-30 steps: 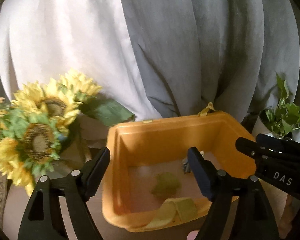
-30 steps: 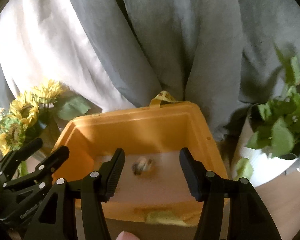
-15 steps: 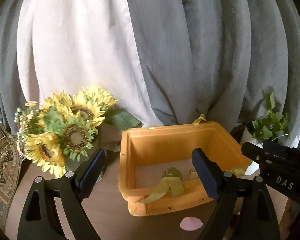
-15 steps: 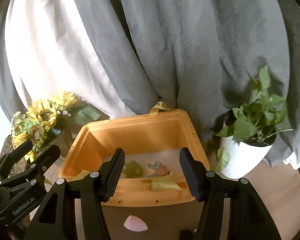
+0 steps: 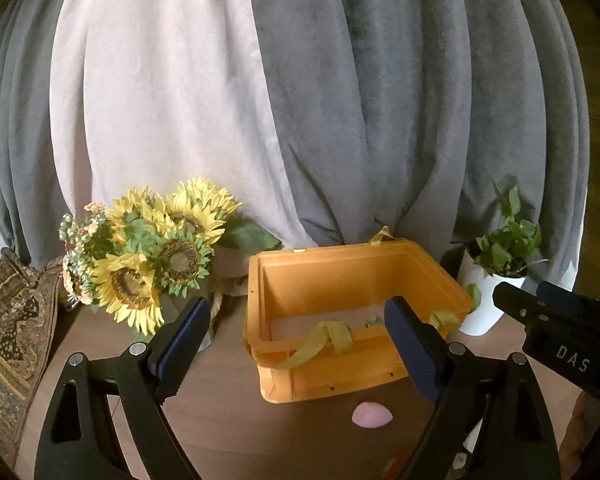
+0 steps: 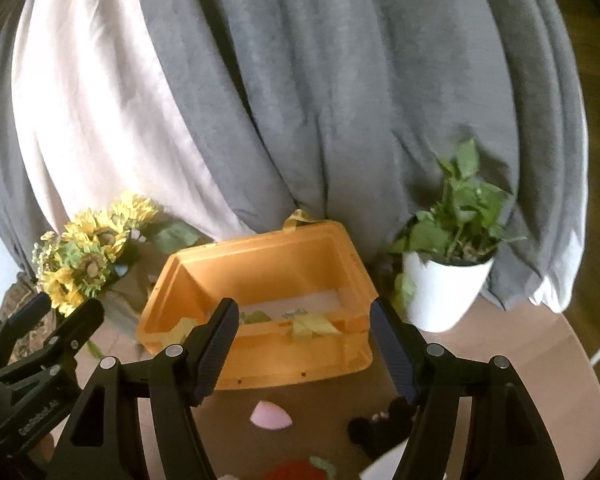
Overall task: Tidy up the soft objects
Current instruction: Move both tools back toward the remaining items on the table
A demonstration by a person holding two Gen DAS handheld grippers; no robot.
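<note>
An orange fabric bin (image 5: 324, 382) stands on the brown table, also in the right wrist view (image 6: 292, 364). Small green soft pieces lie inside (image 6: 256, 317). A pink soft teardrop (image 5: 371, 415) lies on the table in front of the bin, also in the right wrist view (image 6: 270, 416). A black fuzzy toy (image 6: 380, 428) and a red soft thing (image 6: 296, 471) lie nearer. My left gripper (image 5: 296, 346) is open and empty, held back from the bin. My right gripper (image 6: 302, 346) is open and empty, above the near objects.
A sunflower bouquet (image 5: 152, 264) stands left of the bin. A white potted plant (image 6: 444, 288) stands to its right. Grey and white curtains (image 5: 300, 100) hang behind. A patterned cloth (image 5: 8, 328) lies at the far left.
Both grippers have pulled back and up from over the bin. The bin looks smaller, and the pink piece and black toy have come into view.
</note>
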